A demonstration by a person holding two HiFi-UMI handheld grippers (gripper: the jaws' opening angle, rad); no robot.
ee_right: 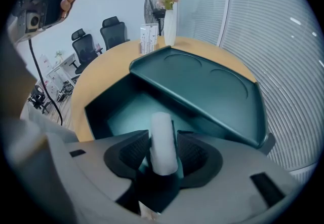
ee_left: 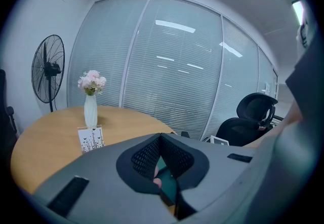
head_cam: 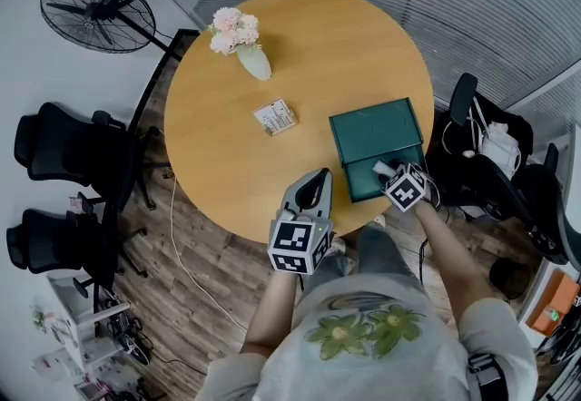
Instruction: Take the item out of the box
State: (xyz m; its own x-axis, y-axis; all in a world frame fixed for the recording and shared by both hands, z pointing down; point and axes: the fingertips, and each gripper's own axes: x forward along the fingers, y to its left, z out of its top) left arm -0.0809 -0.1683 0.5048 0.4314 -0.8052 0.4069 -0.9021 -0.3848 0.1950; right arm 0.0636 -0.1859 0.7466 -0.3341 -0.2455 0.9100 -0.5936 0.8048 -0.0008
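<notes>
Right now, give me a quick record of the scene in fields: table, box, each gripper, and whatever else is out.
table: round, wooden
box: dark green, open, lid lying at its far side
right gripper: shut on white cylinder, over the box's inside
left gripper: jaws together, empty, near table edge
other: vase of pink flowers, small card stand
</notes>
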